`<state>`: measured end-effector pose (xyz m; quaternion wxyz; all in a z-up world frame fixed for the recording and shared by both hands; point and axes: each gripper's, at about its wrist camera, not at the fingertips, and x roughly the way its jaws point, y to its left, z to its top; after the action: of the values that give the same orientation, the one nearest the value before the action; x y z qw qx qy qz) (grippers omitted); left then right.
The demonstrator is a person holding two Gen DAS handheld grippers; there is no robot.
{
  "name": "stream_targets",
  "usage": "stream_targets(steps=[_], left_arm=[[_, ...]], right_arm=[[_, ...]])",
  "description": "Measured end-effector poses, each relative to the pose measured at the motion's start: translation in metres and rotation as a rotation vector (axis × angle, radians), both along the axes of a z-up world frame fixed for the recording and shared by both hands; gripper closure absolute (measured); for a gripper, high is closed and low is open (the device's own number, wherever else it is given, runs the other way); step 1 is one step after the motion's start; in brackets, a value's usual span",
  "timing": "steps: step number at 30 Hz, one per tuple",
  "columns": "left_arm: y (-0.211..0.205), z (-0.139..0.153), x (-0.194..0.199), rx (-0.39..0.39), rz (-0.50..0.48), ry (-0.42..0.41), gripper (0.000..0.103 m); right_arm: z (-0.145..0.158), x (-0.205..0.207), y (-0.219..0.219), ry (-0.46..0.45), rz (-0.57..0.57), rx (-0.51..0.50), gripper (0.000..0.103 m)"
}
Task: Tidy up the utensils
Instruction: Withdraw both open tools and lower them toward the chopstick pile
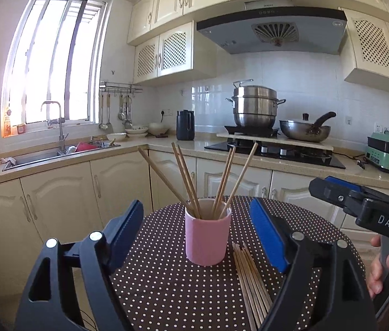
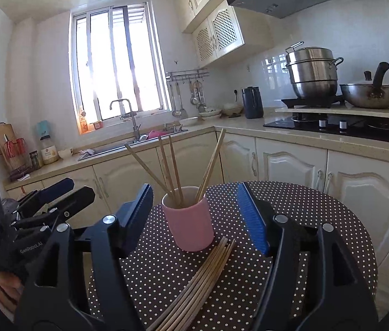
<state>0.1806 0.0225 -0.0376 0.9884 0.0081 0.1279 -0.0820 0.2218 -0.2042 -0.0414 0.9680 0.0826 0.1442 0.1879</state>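
Both grippers stood wide and empty: left gripper (image 1: 198, 237), right gripper (image 2: 194, 220). Loose chopsticks (image 2: 194, 289) lay bundled at the table's (image 2: 318, 234) near edge, probably staged for pickup, tips just beside the pink cup (image 2: 190, 226). Cup stood upright mid-table; several thin, pale wooden chopsticks (image 1: 189, 182) fanned inside it, apparently already sorted.
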Motion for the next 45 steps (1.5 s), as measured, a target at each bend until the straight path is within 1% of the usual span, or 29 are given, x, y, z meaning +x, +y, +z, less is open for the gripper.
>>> stream_targets(steps=[4,6,10,13,16,18,23,27,28,34,41,45], left_arm=[[-0.005,-0.022,0.017,0.002,-0.081,0.159,0.025],[-0.009,-0.037,0.030,0.003,-0.121,0.272,0.025],[-0.014,-0.066,0.047,0.007,-0.145,0.418,0.025],[-0.021,-0.091,0.059,0.038,-0.148,0.527,0.025],[-0.026,-0.110,0.070,0.051,-0.158,0.631,0.025],[-0.027,-0.120,0.076,0.054,-0.146,0.679,0.025],[-0.037,-0.138,0.086,0.088,-0.131,0.761,0.025],[-0.046,-0.149,0.089,0.120,-0.130,0.794,0.025],[-0.047,-0.151,0.089,0.127,-0.124,0.792,0.025],[-0.052,-0.151,0.103,0.122,-0.089,0.844,0.025],[-0.049,-0.149,0.113,0.122,-0.082,0.854,0.025],[-0.051,-0.148,0.121,0.121,-0.048,0.873,0.025]], right_arm=[[-0.018,0.005,-0.004,0.083,-0.018,-0.019,0.039],[-0.030,0.009,-0.005,0.133,-0.021,-0.021,0.039],[-0.054,0.018,-0.009,0.226,-0.034,-0.023,0.039],[-0.070,0.025,-0.012,0.299,-0.045,-0.030,0.039],[-0.084,0.030,-0.014,0.362,-0.035,-0.030,0.039],[-0.091,0.032,-0.014,0.388,-0.033,-0.036,0.039],[-0.103,0.036,-0.014,0.439,-0.033,-0.048,0.039],[-0.106,0.038,-0.014,0.459,-0.029,-0.050,0.039],[-0.107,0.038,-0.014,0.461,-0.029,-0.051,0.039],[-0.109,0.041,-0.014,0.485,-0.024,-0.052,0.038],[-0.111,0.046,-0.010,0.521,-0.015,-0.077,0.038],[-0.115,0.054,-0.007,0.560,-0.008,-0.081,0.038]])
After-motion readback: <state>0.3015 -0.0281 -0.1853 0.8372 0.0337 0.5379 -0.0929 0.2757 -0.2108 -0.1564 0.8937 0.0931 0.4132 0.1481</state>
